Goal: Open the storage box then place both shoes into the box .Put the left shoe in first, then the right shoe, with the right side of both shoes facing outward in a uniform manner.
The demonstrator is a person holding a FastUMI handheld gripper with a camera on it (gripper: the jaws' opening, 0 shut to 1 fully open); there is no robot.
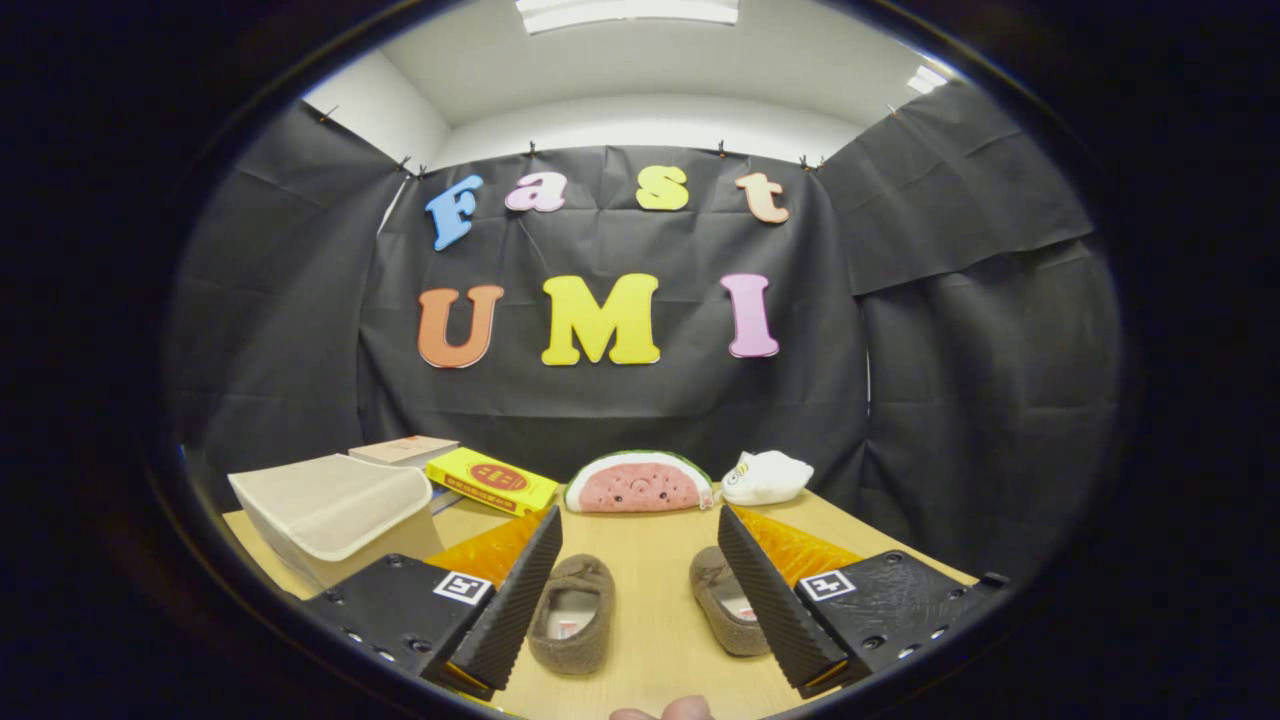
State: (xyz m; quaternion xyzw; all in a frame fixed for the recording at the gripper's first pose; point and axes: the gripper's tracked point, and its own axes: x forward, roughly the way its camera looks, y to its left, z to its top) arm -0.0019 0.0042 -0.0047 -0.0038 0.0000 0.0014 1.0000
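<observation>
Both shoes sit side by side on the surface (650,640), left shoe (572,612) and right shoe (728,612), right between the wide-open, empty claw (640,590) fingers. Box (330,505) sits closed off left, watermelon plush (638,483) beyond.

Nothing legible: the yellow box (492,481), at ten o'clock from the wide-open gripper (638,520), bears a red oval too small to read, and each finger base carries a square coded marker (463,587).

Black cloth (640,400) is hung round the booth — white walls (640,125) and a ceiling light (628,10) are seen above, a wooden table (655,600) below.
</observation>
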